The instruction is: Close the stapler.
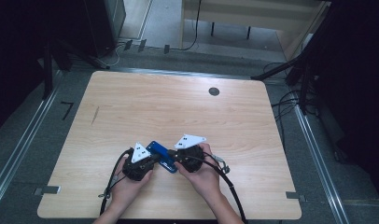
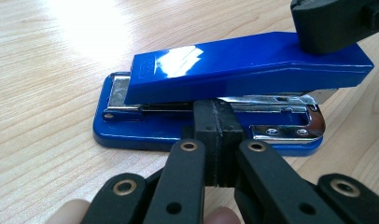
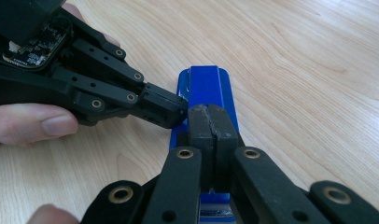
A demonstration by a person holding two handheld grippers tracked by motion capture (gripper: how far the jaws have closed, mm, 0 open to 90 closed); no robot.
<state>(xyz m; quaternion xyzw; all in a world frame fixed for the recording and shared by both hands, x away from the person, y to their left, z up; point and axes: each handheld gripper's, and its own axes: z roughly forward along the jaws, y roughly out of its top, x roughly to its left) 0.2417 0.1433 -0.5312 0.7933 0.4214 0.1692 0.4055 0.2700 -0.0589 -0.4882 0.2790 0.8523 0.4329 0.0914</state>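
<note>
Nearest us, we list the left tool (image 2: 214, 140), jaws pressed together with the tips against the side of a blue stapler (image 2: 243, 65), between its glossy top arm and its base. The right tool (image 3: 211, 135), jaws also pressed together, rests on the stapler's top. The stapler lies flat on the pale woodgrain surface (image 1: 187, 107), near its front edge. Farther off, we note a round dark grommet (image 1: 214, 91).

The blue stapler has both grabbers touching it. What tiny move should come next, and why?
Probably press the right gripper gently down on the blue stapler. Its shut jaws rest on the rear of the top arm, which is raised at an angle over the base. The left gripper, also shut, pushes against the stapler's side under that arm, so it looks braced against sliding on the table.
</note>
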